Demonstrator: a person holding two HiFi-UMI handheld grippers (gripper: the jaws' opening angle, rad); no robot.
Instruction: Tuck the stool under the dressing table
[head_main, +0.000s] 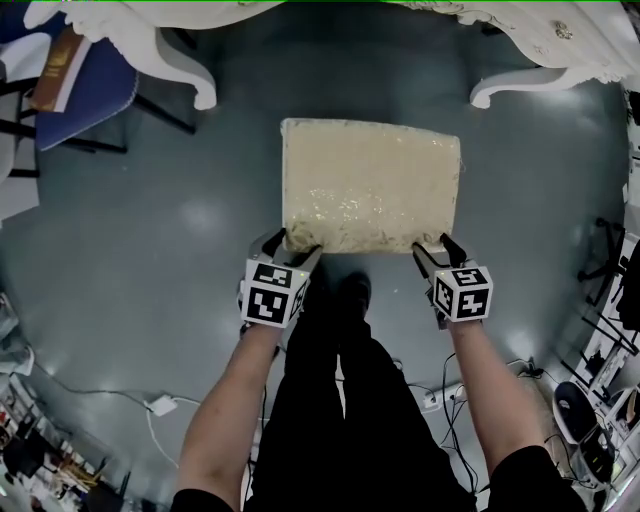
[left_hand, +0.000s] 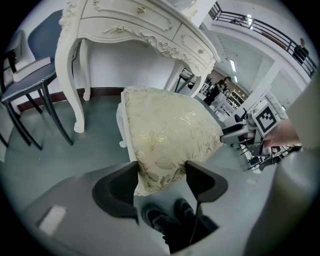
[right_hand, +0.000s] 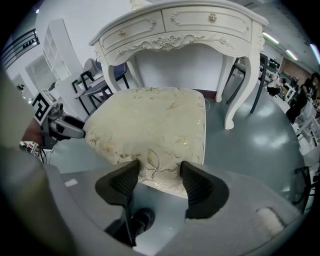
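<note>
The stool (head_main: 370, 185), with a cream cushion patterned in gold leaves, stands on the grey floor in front of the white dressing table (head_main: 560, 40). My left gripper (head_main: 293, 243) is at the cushion's near left corner. In the left gripper view its jaws (left_hand: 161, 172) close on that corner of the stool (left_hand: 170, 130), both pads touching the fabric. My right gripper (head_main: 436, 246) is at the near right corner, and its pads (right_hand: 159, 172) likewise press the edge of the stool (right_hand: 155, 125). The dressing table (right_hand: 190, 25) rises behind, its knee space open.
A blue-seated chair (head_main: 90, 90) stands left of the table's curved leg (head_main: 200, 90). The person's dark legs and shoes (head_main: 340, 300) are just behind the stool. Cables and a white adapter (head_main: 160, 405) lie on the floor at lower left; clutter lines the right edge.
</note>
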